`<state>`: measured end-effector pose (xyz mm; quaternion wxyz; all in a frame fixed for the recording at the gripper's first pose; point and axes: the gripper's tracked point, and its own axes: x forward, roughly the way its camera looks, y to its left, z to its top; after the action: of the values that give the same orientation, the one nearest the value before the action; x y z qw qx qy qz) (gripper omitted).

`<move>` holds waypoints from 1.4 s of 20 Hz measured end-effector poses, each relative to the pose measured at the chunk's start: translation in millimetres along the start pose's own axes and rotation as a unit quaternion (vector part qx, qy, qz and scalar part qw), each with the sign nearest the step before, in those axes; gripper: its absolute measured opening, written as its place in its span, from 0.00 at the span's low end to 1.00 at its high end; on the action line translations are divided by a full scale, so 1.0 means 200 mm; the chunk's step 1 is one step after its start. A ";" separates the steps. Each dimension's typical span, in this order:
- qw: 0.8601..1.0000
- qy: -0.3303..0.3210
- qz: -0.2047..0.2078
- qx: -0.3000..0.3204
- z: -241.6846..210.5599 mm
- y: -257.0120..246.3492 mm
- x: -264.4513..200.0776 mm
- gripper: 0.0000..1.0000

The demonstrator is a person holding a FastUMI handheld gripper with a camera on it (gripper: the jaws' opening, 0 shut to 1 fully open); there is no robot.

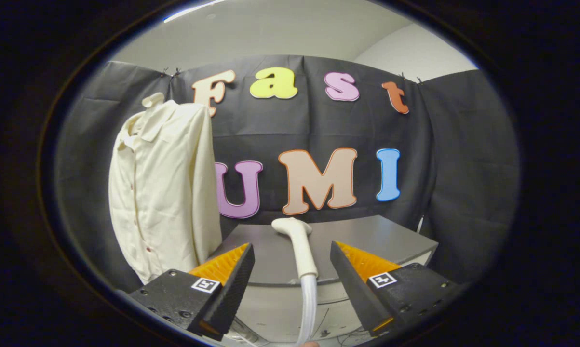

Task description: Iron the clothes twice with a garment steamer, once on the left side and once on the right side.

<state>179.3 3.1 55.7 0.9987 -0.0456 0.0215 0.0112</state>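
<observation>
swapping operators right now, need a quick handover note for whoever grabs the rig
Hand-held gripper: open, fingers spread either side of the steamer, not touching it.
White plastic garment steamer head: stands between and just ahead of the fingers at the near edge of the grey table, its white hose hanging down below.
Cream button-up shirt: hangs on a hanger beyond the left finger, beside the table.
Done: nothing visible; steamer not yet grasped.
Left: grip the steamer, pass it over the shirt's left side, then its right side.

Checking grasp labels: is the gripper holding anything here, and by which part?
Nothing is held. The gripper is open, and the steamer head stands between its fingers, touching neither.
</observation>
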 end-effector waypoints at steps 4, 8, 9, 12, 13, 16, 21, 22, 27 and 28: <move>0.999 0.035 -0.004 0.004 0.07 -0.06 0.30 0.97; 0.996 0.088 -0.010 0.002 0.05 -0.12 0.56 0.97; 0.994 0.111 -0.010 0.006 0.01 -0.12 0.62 0.97; 0.984 0.177 -0.016 0.005 -0.09 -0.15 0.77 0.98; 0.982 0.187 -0.015 0.009 -0.11 -0.15 0.81 0.97; 0.977 0.213 -0.004 0.031 -0.13 -0.15 0.80 1.00; 0.965 0.258 0.022 0.037 -0.11 -0.10 0.80 0.80; 0.963 0.265 0.026 0.032 -0.11 -0.10 0.79 0.78; 0.964 0.262 0.030 0.017 -0.10 -0.08 0.80 0.52; 0.964 0.262 0.034 0.033 -0.11 -0.06 0.79 0.51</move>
<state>337.4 -7.4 28.4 0.9580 -0.0131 0.2845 0.0321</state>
